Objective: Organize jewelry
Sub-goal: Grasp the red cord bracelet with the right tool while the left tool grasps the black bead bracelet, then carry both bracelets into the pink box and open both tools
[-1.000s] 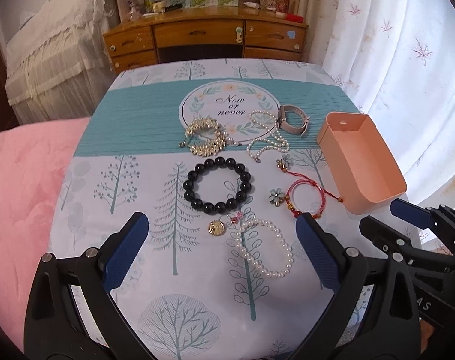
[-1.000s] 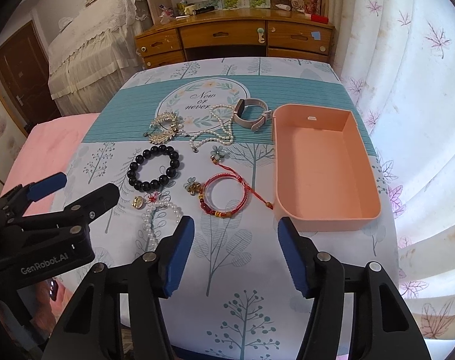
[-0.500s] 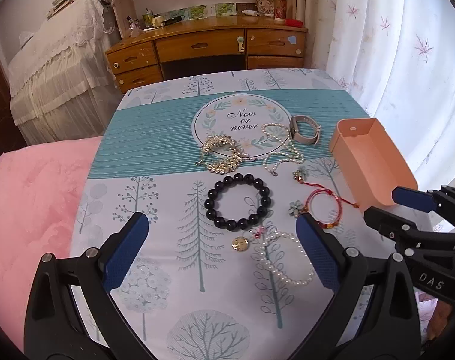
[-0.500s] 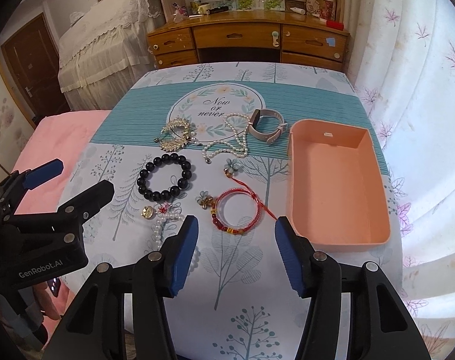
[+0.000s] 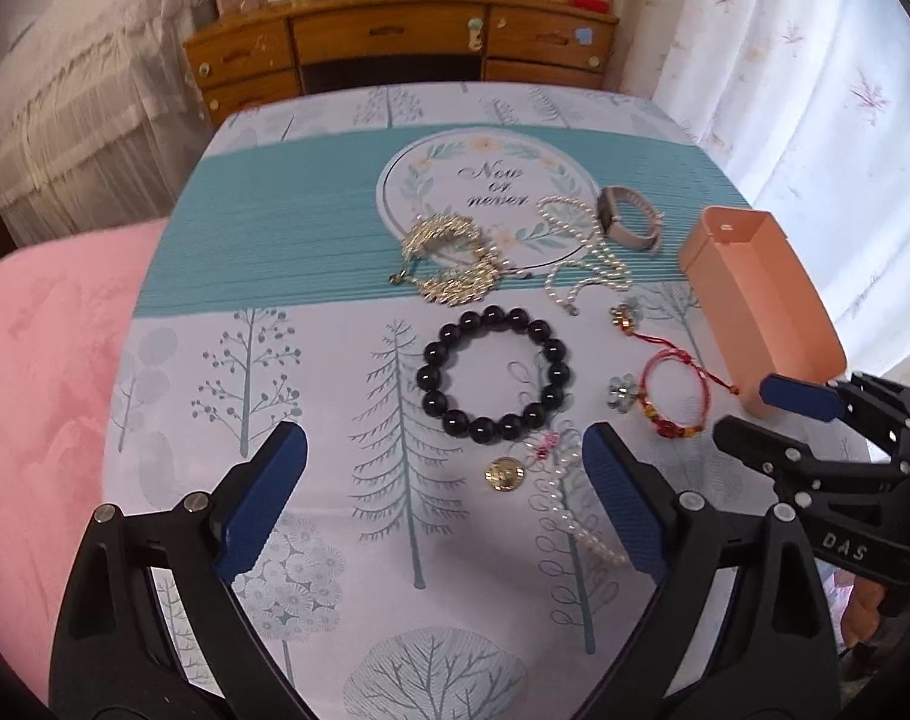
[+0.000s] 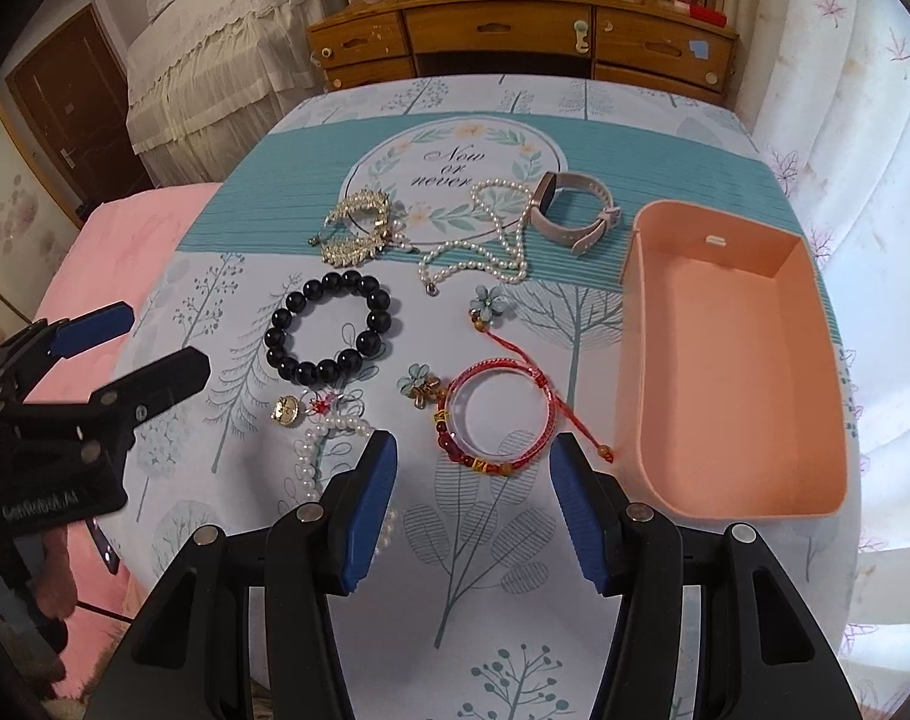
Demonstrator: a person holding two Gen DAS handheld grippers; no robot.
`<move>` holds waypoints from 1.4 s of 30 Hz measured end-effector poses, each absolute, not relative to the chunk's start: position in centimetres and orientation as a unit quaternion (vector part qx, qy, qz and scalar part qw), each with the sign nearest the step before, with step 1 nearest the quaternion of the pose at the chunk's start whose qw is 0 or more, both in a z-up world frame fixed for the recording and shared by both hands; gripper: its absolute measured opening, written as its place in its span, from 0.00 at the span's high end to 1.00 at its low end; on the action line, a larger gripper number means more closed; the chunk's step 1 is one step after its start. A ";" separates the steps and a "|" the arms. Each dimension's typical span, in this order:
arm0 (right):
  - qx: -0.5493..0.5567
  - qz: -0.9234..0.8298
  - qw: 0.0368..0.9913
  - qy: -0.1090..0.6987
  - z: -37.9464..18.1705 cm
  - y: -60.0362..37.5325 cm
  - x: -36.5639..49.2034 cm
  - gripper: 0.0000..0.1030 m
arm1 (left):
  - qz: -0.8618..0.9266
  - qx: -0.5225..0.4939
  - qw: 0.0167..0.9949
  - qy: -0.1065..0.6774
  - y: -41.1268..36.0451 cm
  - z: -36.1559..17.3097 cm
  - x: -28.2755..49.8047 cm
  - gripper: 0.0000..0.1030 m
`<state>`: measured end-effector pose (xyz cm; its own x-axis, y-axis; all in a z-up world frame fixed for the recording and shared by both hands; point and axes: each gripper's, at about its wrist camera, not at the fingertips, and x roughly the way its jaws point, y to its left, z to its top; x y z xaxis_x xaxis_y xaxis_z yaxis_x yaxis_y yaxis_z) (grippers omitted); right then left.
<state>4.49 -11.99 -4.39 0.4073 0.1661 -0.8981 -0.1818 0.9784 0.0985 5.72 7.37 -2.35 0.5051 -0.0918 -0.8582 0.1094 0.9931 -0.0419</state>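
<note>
Jewelry lies spread on a tree-print tablecloth point(image 6: 491, 600). A black bead bracelet point(image 5: 494, 375) point(image 6: 329, 327) sits mid-table. A red string bracelet point(image 6: 494, 417) point(image 5: 674, 396) lies just ahead of my right gripper point(image 6: 473, 510), which is open and empty. A pearl bracelet with a gold charm point(image 5: 569, 498) point(image 6: 320, 438) lies partly behind my left gripper's right finger; my left gripper point(image 5: 443, 504) is open and empty. Farther back lie gold jewelry point(image 6: 359, 228), a pearl necklace point(image 6: 485, 246) and a watch point(image 6: 572, 216). An empty pink tray point(image 6: 725, 360) point(image 5: 761, 306) stands at the right.
A pink blanket point(image 5: 41, 372) lies left of the table. A wooden dresser point(image 6: 515, 36) stands behind it, and white curtains point(image 6: 863, 150) hang on the right. Two small flower charms point(image 6: 488, 300) lie near the red bracelet.
Both grippers have shifted over the table: first back, then forward and lower toward the jewelry. The left view now centres on the black bracelet. No jewelry has moved.
</note>
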 end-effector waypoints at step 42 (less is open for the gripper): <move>0.059 0.115 0.870 0.475 0.1 -15.6 5.9 0.90 | -0.090 -0.036 0.855 0.510 6.9 -1.5 11.6 0.88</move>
